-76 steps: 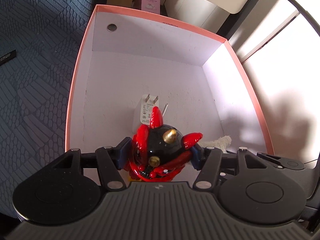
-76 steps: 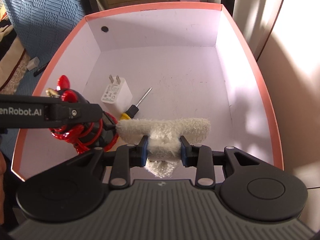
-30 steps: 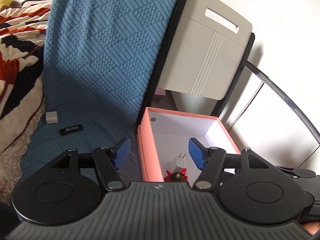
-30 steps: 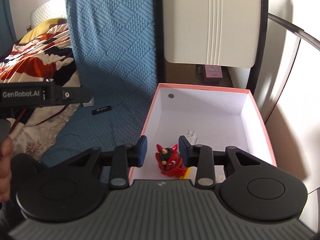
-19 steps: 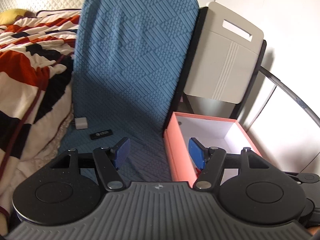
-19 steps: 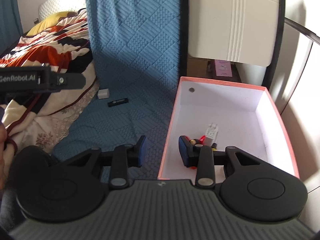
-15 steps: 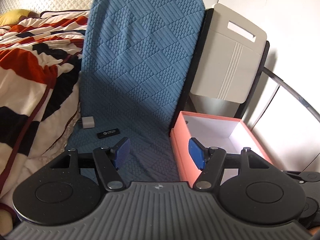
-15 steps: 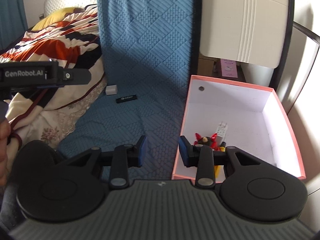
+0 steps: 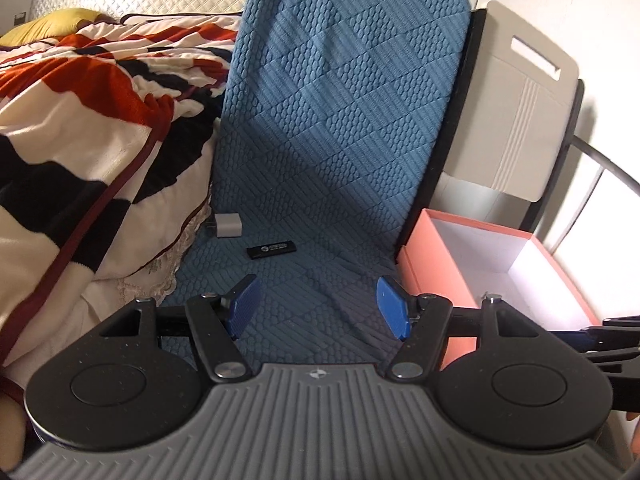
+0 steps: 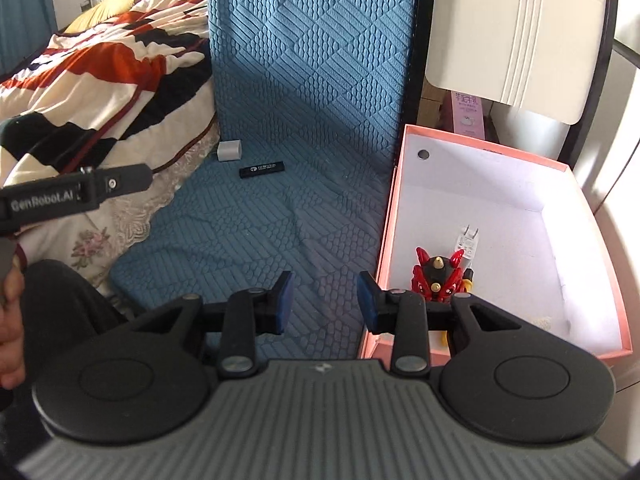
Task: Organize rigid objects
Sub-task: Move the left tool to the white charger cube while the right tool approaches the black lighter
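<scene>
Nearest in each view are the claws, and both are empty. The left claw [image 9: 318,307] stands wide open over the blue mat [image 9: 320,160]; the right claw [image 10: 325,303] has its jaws closer together but parted, with only the mat showing in the gap.

Just past the right claw sits the pink box [image 10: 390,216], open-topped, at the mat's right edge. Part of the job looks done: a red horned figure [image 10: 436,280] stands upright in the box's near left corner, and a white plug adapter [image 10: 466,244] lies just behind it, prongs pointing away toward the far wall of the box. Something yellow shows beside the figure — too hidden to name.

Further out on the mat, two things are left to gather, by my reading. The black stick [image 9: 272,249] lies flat, its long axis running roughly left to right with the right end turned slightly away. Just beyond it, near the edge of the striped blanket [image 9: 100,120], lies a white charger block [image 9: 228,225], its prongs toward the blanket as far as I can tell. Both lie well apart from the box, so the task seems partway through — these two pieces probably come next.
</scene>
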